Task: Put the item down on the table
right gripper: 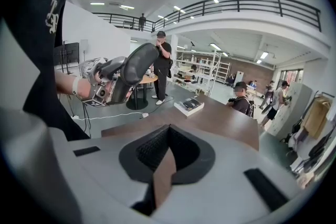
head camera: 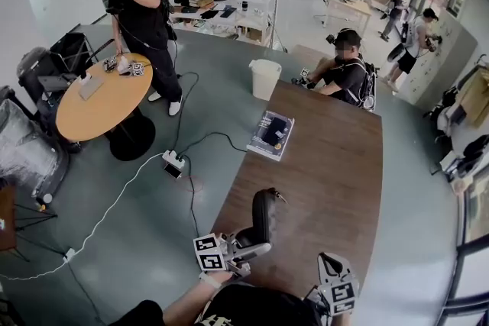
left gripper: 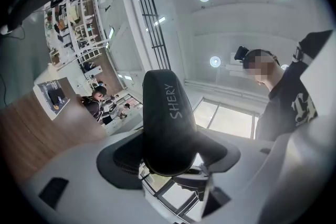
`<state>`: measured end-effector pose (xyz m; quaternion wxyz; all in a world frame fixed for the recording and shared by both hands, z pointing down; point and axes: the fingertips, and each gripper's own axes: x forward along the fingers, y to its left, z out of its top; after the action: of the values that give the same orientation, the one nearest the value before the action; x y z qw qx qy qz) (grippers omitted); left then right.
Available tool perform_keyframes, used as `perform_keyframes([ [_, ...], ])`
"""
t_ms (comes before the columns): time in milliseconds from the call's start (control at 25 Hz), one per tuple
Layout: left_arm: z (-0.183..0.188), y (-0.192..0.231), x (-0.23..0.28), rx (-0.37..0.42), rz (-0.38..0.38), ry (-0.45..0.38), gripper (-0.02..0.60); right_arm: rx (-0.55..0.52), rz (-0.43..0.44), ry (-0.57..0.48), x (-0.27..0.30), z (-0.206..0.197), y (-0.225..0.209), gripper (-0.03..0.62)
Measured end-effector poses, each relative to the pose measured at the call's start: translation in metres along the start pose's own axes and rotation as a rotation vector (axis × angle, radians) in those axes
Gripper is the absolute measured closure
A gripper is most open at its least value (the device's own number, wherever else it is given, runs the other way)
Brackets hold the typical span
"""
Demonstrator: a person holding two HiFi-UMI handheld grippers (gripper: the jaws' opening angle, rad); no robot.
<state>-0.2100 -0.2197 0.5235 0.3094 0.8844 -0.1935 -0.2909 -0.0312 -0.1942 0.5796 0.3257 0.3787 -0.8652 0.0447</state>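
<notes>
1. Over the near end of the bench [head camera: 328,164], left claw [head camera: 256,244] pinches the case [head camera: 263,216] by one end, off the surface; likely poised to lower.
2. Right claw [head camera: 330,265] pressed together, empty, parked aside, clear of the drop spot.

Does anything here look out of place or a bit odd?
Only mildly: the dark case stands on end in the air, clamped in the left gripper over the near end of the brown table rather than lying on it. Nothing looks spilled or broken.
</notes>
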Motion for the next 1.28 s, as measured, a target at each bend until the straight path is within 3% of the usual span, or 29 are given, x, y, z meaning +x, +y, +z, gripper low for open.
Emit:
perform_keyframes([
  [400,-0.012,-0.005,0.019,0.001,0.004,0.029,0.268,0.011,0.007,-0.013,-0.001,-0.003,-0.012,0.606],
  [800,-0.046,-0.012,0.057,0.015,0.054,0.025,0.268,0.003,0.012,-0.063,-0.021,-0.019,-0.060,0.606],
  [1120,-0.078,-0.008,0.102,0.072,0.064,0.113,0.268,0.052,-0.022,-0.079,-0.049,-0.052,-0.104,0.606],
  [1280,-0.100,0.014,0.113,0.088,0.095,0.175,0.268,0.074,-0.046,-0.085,-0.060,-0.064,-0.122,0.606],
])
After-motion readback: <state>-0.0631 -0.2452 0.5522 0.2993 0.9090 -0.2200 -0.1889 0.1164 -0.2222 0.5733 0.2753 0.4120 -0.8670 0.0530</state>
